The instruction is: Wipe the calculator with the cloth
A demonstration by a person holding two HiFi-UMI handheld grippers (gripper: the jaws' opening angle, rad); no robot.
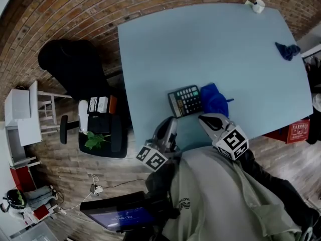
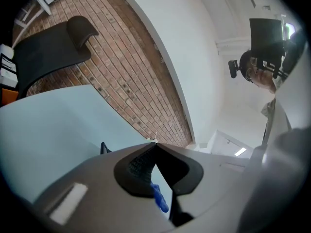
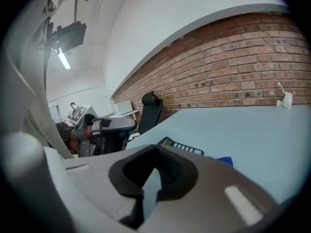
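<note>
Head view: calculator [image 1: 185,101] lying crosswise ahead of both grippers, cloth [image 1: 214,98] touching its right end. Right gripper [image 1: 204,118] clenched, empty, just short of cloth, so likely the nearer. Left gripper [image 1: 171,122] clenched, empty, near calculator's left end.

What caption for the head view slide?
Head view: left hand-held gripper and right hand-held gripper, both shut, at the table edge facing the calculator with the blue cloth beside it.

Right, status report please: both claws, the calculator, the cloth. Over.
Left claw shut, empty. Right claw shut, empty. Calculator flat, blue cloth against its side, not held. Nothing blocking either claw.
</note>
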